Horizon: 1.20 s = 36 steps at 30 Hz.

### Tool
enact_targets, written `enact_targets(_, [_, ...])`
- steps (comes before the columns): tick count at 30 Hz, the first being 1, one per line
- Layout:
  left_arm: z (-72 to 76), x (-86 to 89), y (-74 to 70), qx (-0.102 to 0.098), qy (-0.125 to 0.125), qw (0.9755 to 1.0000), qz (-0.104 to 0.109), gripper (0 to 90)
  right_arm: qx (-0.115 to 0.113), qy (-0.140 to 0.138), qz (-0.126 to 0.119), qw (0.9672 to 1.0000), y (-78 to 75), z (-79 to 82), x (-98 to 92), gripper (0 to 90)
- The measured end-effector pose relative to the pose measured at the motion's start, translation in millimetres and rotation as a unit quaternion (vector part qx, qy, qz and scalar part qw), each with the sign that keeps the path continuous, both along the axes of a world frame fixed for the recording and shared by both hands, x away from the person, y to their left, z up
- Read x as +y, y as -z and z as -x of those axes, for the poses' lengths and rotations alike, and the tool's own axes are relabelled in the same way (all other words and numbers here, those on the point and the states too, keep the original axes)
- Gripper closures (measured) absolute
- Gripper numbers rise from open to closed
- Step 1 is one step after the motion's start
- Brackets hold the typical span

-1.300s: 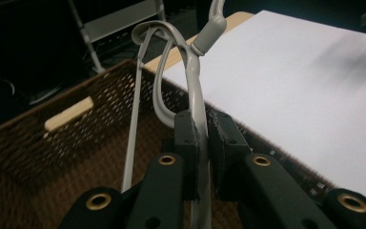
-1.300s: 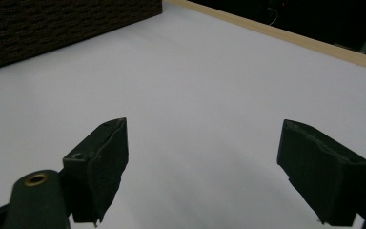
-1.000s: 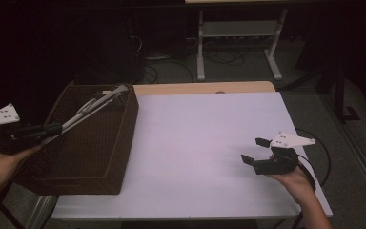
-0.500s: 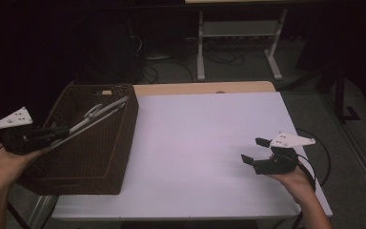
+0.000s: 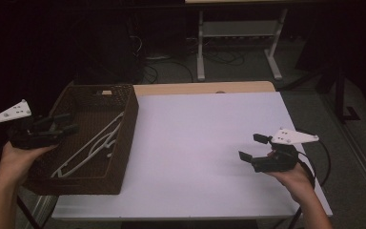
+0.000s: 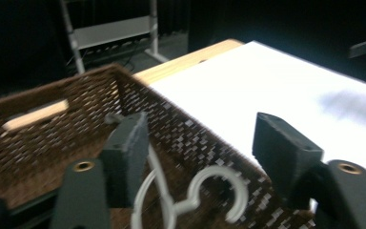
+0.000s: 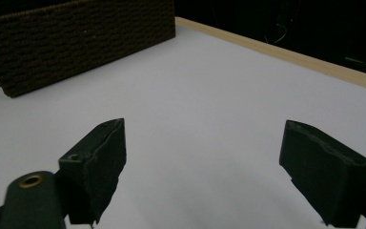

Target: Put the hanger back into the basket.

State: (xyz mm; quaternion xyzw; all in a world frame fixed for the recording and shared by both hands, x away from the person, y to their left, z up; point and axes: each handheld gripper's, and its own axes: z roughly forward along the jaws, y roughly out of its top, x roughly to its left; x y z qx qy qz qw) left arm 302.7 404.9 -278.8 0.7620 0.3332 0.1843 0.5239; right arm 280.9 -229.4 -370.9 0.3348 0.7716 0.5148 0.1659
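Two white hangers (image 5: 93, 145) in basket (image 5: 124, 143)

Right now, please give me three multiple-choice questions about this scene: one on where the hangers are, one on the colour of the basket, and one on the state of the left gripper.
1. Where do the white hangers lie?
A. on the white table top
B. inside the basket
C. on the floor

2. What colour is the basket?
A. dark brown
B. white
C. red

3. How is the left gripper?
A. shut on a hanger
B. open, holding nothing
C. shut on the basket rim

Answers:
1. B, since the high view shows the hangers resting on the basket's bottom.
2. A, since its woven walls are dark brown beside the white table.
3. B, since its jaws have just been opening and stand apart above the hanger hook without pressing on it.
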Motion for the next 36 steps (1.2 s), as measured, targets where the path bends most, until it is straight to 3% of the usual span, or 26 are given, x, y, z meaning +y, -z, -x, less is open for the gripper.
enact_targets(7, [1.6,-29.0,-5.8,-0.012,0.004,0.9996,0.024,19.4,-0.010,0.000,-0.015,0.9998,-13.2,-0.9,5.3,13.5])
enact_targets(15, [2.3,-62.2,-4.6,-0.024,0.032,0.9987,0.033,13.6,-0.019,0.000,-0.024,0.9995,-24.4,-3.0,12.6,9.3])
enact_targets(27, [-0.2,-109.0,16.2,-0.018,0.063,0.9961,0.059,5.5,-0.024,0.011,-0.035,0.9990,-34.7,-8.4,18.9,2.6])
enact_targets(36, [-0.8,-126.3,31.6,-0.022,0.072,0.9949,0.067,2.3,-0.041,0.029,-0.081,0.9955,-39.7,-12.8,16.9,2.2])
